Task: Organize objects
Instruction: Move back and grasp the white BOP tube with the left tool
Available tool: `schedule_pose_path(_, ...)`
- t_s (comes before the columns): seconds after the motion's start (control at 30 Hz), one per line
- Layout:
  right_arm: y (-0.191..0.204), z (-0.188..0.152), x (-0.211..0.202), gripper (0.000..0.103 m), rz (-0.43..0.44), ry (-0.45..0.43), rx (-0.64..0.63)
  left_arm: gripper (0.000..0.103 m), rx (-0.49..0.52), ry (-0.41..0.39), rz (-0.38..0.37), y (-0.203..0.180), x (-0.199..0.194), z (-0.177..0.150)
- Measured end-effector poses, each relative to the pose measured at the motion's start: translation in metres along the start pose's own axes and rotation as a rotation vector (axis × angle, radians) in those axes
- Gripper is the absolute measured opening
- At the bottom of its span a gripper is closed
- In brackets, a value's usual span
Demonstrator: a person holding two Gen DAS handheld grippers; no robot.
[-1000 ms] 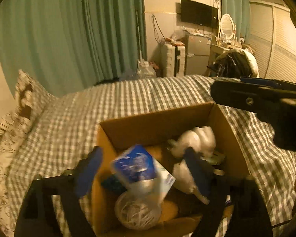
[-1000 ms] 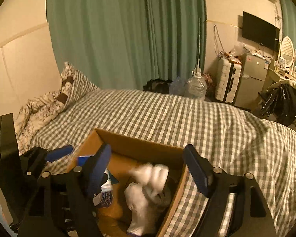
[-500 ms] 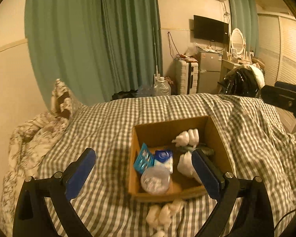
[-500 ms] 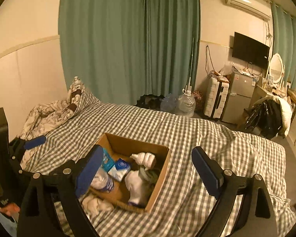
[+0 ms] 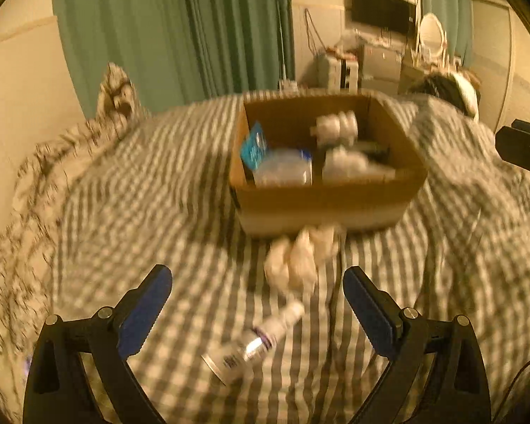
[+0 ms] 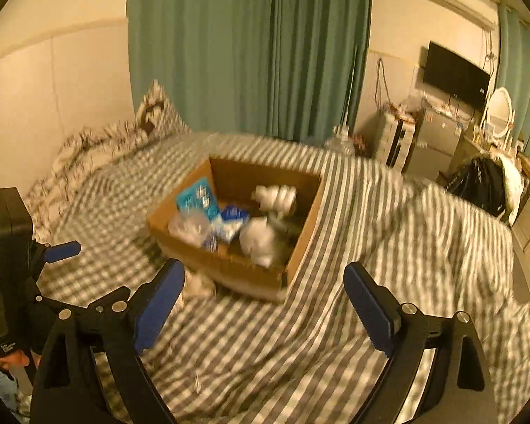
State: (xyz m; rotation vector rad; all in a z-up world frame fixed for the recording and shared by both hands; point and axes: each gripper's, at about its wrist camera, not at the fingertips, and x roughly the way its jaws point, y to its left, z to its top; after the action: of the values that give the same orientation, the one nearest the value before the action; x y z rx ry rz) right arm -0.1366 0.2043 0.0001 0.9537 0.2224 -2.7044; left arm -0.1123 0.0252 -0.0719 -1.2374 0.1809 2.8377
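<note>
Both cameras have pulled back from the brown cardboard box (image 5: 327,190) mid-bed, so the left gripper (image 5: 256,304), jaws released and empty, now hangs over a small clear spray bottle (image 5: 252,344) and crumpled white cloth (image 5: 298,259) awaiting collection, while the right gripper (image 6: 263,304) also gapes empty.

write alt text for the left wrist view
An open left gripper hangs over a checked bed, with a small bottle lying between its fingers. Beyond it a white bundle lies by a cardboard box of items. The picture is motion-blurred.
</note>
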Motion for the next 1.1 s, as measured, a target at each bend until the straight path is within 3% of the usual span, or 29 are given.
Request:
schedule_pose_path(0.17, 0.006, -0.034, 0.043, 0.092, 0.031, 0.105, 0.022, 0.089, 0.009, 0.088, 0.026, -0.004, 0.035, -0.027)
schedule_pose_path(0.37, 0.000, -0.059, 0.075, 0.092, 0.077, 0.206, 0.065, 0.082, 0.005, 0.227, 0.000, -0.006, 0.076, -0.045)
schedule_pose_path(0.43, -0.001, -0.063, 0.079, 0.092, 0.080, 0.222, 0.081, 0.073, 0.020, 0.255, 0.015, -0.011, 0.084, -0.047)
schedule_pose_path(0.5, -0.001, -0.065, 0.080, 0.092, 0.083, 0.230, 0.083, 0.043, 0.053, 0.273, -0.012, -0.020, 0.087, -0.050)
schedule_pose_path(0.57, 0.000, -0.065, 0.079, 0.092, 0.076, 0.227, 0.077, 0.026, 0.072, 0.281, -0.055, -0.027, 0.086, -0.054)
schedule_pose_path(0.83, 0.007, -0.070, 0.071, 0.092, 0.046, 0.198, 0.055, 0.025, -0.013, 0.213, -0.103, -0.021, 0.049, -0.059)
schedule_pose_path(1.1, 0.022, -0.063, 0.065, 0.092, 0.067, 0.181, 0.049, 0.025, -0.082, 0.079, -0.049, 0.017, 0.006, -0.036)
